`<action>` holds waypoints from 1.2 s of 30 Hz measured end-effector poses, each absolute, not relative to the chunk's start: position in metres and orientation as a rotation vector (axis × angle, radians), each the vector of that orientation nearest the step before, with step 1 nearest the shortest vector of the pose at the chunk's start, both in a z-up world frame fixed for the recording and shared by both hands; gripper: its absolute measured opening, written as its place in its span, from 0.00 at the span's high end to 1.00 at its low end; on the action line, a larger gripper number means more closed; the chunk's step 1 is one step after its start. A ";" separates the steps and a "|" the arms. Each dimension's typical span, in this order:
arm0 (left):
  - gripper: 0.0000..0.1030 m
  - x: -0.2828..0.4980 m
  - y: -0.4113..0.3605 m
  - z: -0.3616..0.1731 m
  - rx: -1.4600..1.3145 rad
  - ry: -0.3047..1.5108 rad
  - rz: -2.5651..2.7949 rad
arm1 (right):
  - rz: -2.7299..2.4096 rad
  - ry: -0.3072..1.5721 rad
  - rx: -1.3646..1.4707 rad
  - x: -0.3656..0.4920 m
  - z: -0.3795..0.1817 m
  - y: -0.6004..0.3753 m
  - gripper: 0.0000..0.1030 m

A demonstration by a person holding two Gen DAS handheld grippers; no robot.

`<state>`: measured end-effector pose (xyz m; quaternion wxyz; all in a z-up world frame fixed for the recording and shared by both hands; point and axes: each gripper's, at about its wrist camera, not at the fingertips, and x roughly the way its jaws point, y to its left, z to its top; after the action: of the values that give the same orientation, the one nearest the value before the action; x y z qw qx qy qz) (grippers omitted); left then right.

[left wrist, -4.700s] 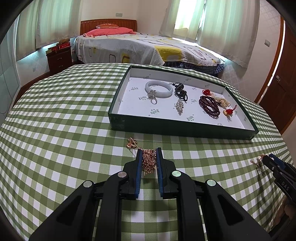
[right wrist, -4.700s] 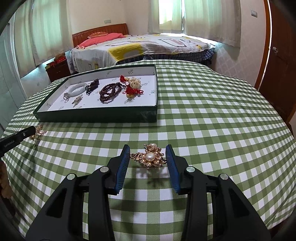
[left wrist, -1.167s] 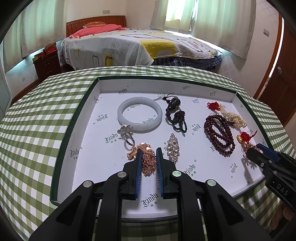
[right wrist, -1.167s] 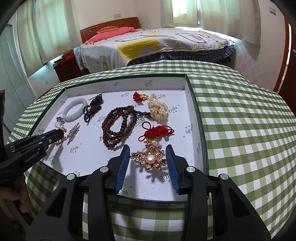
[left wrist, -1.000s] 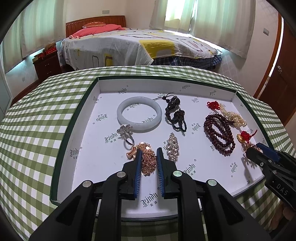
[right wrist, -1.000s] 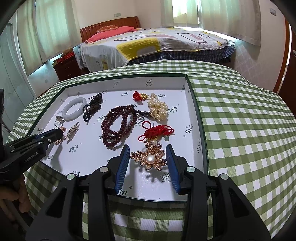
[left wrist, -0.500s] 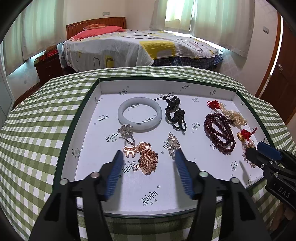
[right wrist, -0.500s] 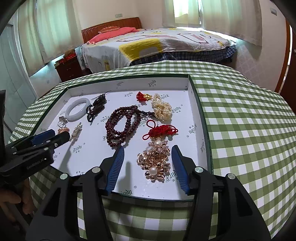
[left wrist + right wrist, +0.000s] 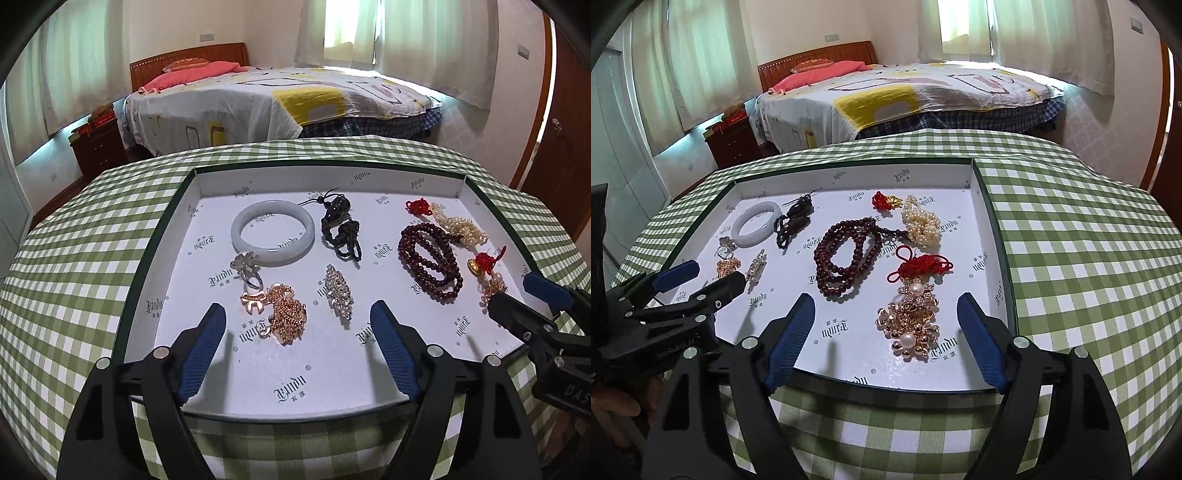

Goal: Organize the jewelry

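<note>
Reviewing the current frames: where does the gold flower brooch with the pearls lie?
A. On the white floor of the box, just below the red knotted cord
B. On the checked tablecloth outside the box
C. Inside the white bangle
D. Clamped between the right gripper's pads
A: the gold pearl brooch rests on the floor of the box directly below the red knotted cord, with the right gripper open around it, pads clear.

The tray's white lining [image 9: 325, 373] repeats a "Lindu"-like gothic logo between the tongs, and "DAS" marks the right gripper [image 9: 532, 306].
</note>
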<state>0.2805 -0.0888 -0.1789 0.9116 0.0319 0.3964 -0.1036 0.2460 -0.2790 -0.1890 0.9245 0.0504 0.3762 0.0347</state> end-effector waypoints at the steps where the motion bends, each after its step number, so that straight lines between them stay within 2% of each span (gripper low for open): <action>1: 0.25 0.279 -0.088 -0.179 0.064 0.816 -0.214 | 0.068 0.770 0.102 0.245 -0.189 -0.279 0.21; 16: 0.24 0.224 -0.075 -0.146 0.065 0.752 -0.182 | 0.056 0.728 0.083 0.196 -0.162 -0.269 0.15; 22: 0.20 0.191 -0.062 -0.134 0.044 0.730 -0.168 | 0.051 0.714 0.066 0.166 -0.151 -0.266 0.14; 36: 0.18 0.104 -0.032 -0.072 0.038 0.621 -0.102 | 0.063 0.593 0.016 0.078 -0.082 -0.254 0.07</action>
<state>0.1043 -0.0321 -0.0717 0.9507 0.0187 0.3053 -0.0501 0.0782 -0.2544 -0.0819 0.9559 0.0081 0.2920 0.0311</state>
